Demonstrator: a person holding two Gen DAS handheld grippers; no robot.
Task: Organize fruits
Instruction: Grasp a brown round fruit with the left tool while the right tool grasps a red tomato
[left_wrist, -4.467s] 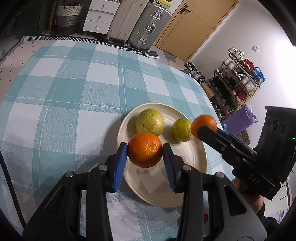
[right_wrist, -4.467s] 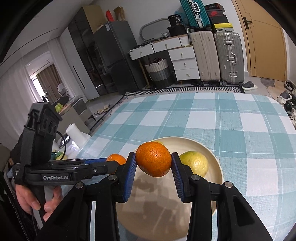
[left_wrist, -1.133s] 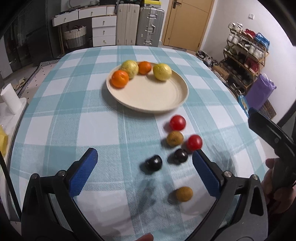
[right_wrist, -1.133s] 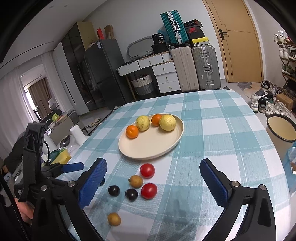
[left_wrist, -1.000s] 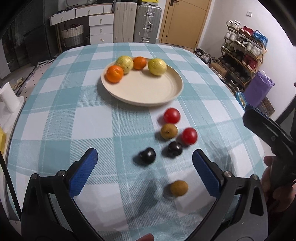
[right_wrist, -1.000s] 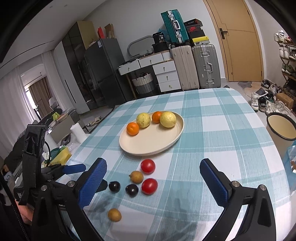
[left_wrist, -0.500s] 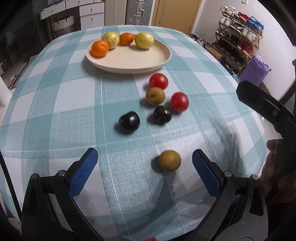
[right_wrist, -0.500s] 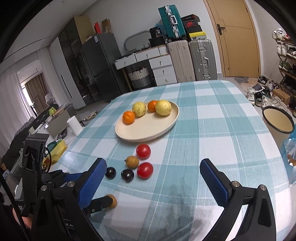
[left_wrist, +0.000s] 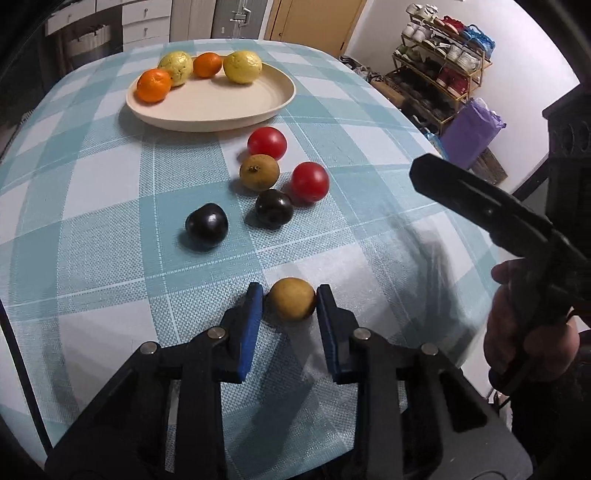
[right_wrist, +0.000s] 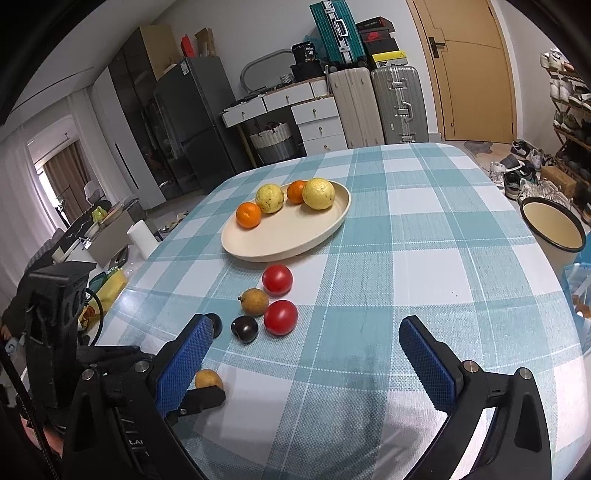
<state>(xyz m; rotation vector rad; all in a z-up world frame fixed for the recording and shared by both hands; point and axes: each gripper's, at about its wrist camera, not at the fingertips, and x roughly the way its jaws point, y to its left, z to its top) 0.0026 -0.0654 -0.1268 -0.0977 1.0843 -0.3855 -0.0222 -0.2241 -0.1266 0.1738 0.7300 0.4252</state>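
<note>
Tablecloth (right_wrist: 424, 229): right gripper's fingers (right_wrist: 184, 363) half-hide one dark plum (right_wrist: 215, 324).

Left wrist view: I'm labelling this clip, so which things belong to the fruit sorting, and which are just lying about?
Job: plate with four citrus; two red fruits; two dark plums; brown fruit; another brown fruit, left gripper closing around it.

Lying about: shoe rack; purple bag; suitcases.

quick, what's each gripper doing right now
Left gripper: jaws closing around the brown fruit on the tablecloth, pads at its sides.
Right gripper: open wide, holding nothing.
</note>
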